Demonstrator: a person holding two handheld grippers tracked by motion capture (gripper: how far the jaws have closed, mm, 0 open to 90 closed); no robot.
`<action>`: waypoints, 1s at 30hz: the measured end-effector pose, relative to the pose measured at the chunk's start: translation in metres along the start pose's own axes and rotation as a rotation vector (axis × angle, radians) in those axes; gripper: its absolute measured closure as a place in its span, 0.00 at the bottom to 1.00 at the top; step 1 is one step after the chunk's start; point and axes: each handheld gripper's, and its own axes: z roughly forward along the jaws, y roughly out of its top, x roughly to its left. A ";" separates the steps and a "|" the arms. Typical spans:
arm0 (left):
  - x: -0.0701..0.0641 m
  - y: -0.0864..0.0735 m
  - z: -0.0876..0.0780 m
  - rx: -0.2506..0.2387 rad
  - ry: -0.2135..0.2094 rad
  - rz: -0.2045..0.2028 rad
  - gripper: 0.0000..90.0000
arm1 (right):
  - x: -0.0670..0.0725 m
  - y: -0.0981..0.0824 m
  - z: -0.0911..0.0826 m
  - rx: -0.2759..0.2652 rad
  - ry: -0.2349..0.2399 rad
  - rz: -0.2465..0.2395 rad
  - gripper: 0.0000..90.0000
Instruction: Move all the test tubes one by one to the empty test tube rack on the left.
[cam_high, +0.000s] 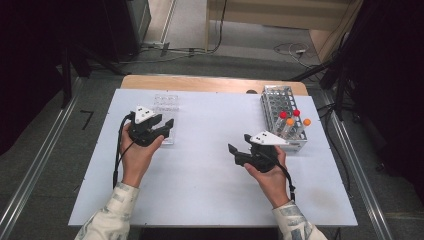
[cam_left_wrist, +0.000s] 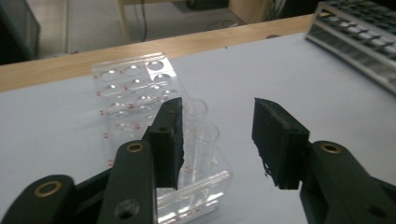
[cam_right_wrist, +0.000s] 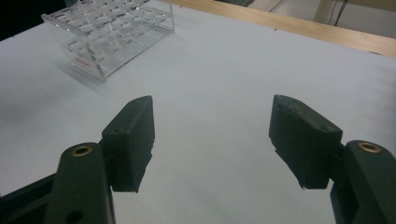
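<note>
A clear acrylic tube rack (cam_high: 165, 106) lies at the left back of the white table (cam_high: 210, 190), its round wells looking empty. My left gripper (cam_high: 167, 128) hovers at the rack's near end, open with nothing between its jaws. In the left gripper view the gripper (cam_left_wrist: 219, 140) frames the rack's near corner (cam_left_wrist: 135, 93). A metal wire rack (cam_high: 280, 97) at the right back holds several tubes with red caps (cam_high: 283, 115) and orange caps (cam_high: 306, 121). My right gripper (cam_high: 234, 154) is open over bare table just left of that rack. In the right gripper view it (cam_right_wrist: 212, 140) points toward the clear rack (cam_right_wrist: 107, 32).
A wooden table edge (cam_high: 210, 83) runs behind the white board. Cables (cam_high: 292, 50) lie on the floor beyond it, and metal rails (cam_high: 35, 170) flank the table. The metal rack's corner (cam_left_wrist: 355, 37) appears in the left gripper view.
</note>
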 end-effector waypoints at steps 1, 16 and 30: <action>0.000 0.000 -0.001 0.004 -0.018 -0.011 0.54 | -0.002 -0.001 -0.001 -0.002 -0.010 -0.004 0.33; 0.007 -0.001 -0.013 -0.046 -0.082 -0.093 0.25 | -0.050 -0.005 -0.036 -0.050 -0.152 0.054 0.33; 0.004 0.000 -0.018 -0.066 -0.105 -0.101 0.22 | -0.094 -0.014 -0.056 -0.066 -0.290 0.112 0.34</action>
